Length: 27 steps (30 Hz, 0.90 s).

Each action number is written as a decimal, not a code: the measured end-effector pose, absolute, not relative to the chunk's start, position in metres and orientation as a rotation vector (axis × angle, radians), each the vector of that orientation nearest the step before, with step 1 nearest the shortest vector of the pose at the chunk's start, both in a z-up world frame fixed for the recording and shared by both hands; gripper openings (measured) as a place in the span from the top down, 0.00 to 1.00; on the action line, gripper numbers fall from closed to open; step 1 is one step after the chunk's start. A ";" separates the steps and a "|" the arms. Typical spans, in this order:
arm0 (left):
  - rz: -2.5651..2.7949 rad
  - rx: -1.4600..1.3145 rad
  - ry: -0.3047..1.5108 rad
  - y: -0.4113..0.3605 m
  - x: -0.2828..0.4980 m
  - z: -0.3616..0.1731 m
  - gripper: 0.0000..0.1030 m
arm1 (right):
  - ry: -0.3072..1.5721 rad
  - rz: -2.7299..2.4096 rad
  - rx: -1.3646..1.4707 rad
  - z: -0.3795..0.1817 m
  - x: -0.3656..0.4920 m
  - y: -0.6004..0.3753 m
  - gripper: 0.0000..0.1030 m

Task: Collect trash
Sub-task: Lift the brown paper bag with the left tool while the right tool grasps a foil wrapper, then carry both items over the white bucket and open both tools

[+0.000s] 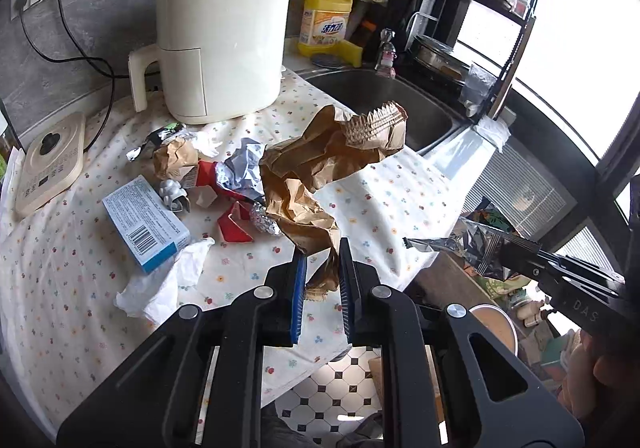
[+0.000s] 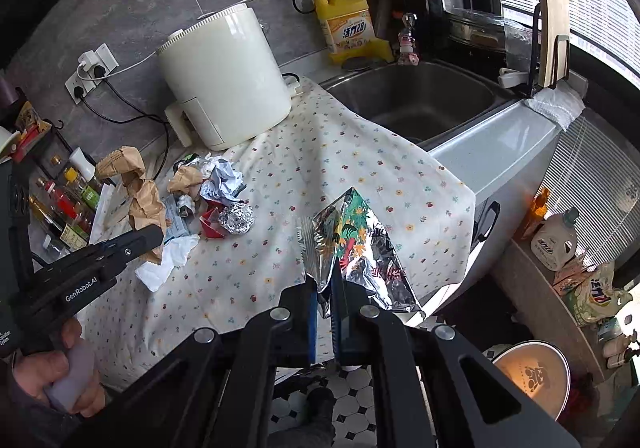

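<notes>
A: What is each hand carrying?

B: The left gripper (image 1: 322, 268) is clamped on a crumpled brown paper bag (image 1: 320, 167), lifted above the surface (image 1: 60, 268). The right gripper (image 2: 325, 288) pinches a foil snack wrapper (image 2: 356, 244) past the front edge.

A: And the rest?

B: The foil ball (image 2: 237, 218) and white tissue (image 1: 160, 280) lie mid-surface, toward the back from both; the left looks nearer.

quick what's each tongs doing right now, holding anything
Left tongs: shut on the crumpled brown paper bag, lifted off the cloth.
Right tongs: shut on the foil snack wrapper.
</notes>
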State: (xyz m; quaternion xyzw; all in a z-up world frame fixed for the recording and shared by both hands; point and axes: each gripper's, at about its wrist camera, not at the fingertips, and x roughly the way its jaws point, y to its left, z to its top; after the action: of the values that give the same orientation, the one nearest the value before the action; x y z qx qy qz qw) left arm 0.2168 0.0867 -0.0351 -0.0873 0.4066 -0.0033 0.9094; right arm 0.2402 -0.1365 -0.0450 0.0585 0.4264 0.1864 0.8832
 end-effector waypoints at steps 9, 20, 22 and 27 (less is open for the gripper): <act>-0.164 -0.117 0.901 -0.015 0.236 -0.051 0.85 | 0.917 0.203 0.201 -0.070 0.223 -0.251 0.94; -0.292 -0.067 0.982 -0.117 0.246 -0.084 0.85 | 0.991 0.048 0.283 -0.118 0.199 -0.358 0.94; -0.311 -0.063 0.991 -0.134 0.246 -0.090 0.85 | 1.015 0.042 0.291 -0.130 0.198 -0.371 0.91; -0.349 -0.059 1.015 -0.172 0.244 -0.106 0.85 | 1.057 0.031 0.310 -0.152 0.192 -0.399 0.73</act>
State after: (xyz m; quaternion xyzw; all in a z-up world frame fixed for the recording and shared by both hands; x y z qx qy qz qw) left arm 0.2442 -0.1718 -0.1059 -0.0282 0.4833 -0.1662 0.8591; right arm 0.1921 -0.3988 -0.1523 0.1474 0.5023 0.0145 0.8519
